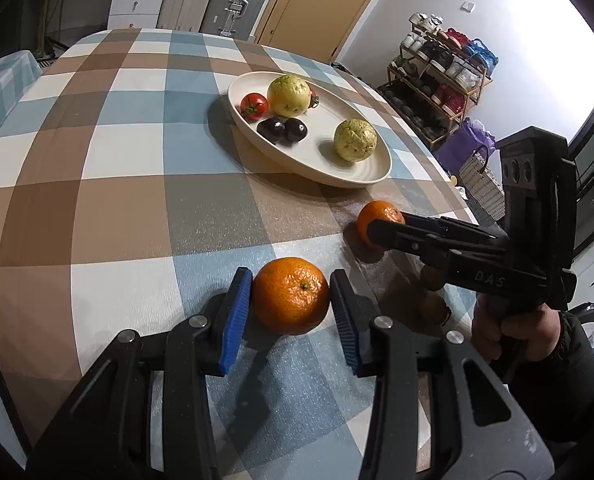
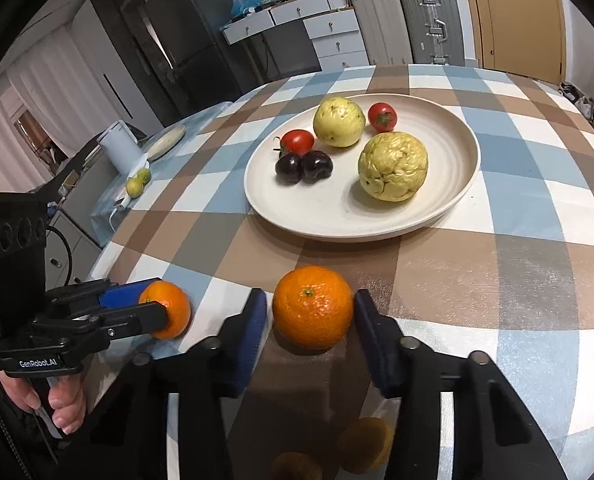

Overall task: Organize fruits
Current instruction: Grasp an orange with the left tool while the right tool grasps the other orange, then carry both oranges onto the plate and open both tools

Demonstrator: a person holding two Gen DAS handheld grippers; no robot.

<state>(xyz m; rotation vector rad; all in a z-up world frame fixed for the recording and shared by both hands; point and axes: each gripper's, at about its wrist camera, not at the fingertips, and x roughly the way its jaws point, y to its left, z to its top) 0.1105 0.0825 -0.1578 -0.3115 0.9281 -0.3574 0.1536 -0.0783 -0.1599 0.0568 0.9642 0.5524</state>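
Grippers: left (image 1: pixel 291 300) clamped on orange (image 1: pixel 290 295); right (image 2: pixel 311 312) closed on second orange (image 2: pixel 313 306). Plate (image 2: pixel 453 200) beyond.

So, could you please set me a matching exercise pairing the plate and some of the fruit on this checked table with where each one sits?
Things:
1. cream round plate
2. pair of dark purple plums
3. smooth yellow guava
4. orange mandarin nearest the left wrist camera

Places:
A. between the left gripper's blue pads
B. between two red tomatoes
C. on the checked tablecloth, carrying fruit
D. side by side on the plate

Pairs: 1-C, 2-D, 3-B, 4-A.
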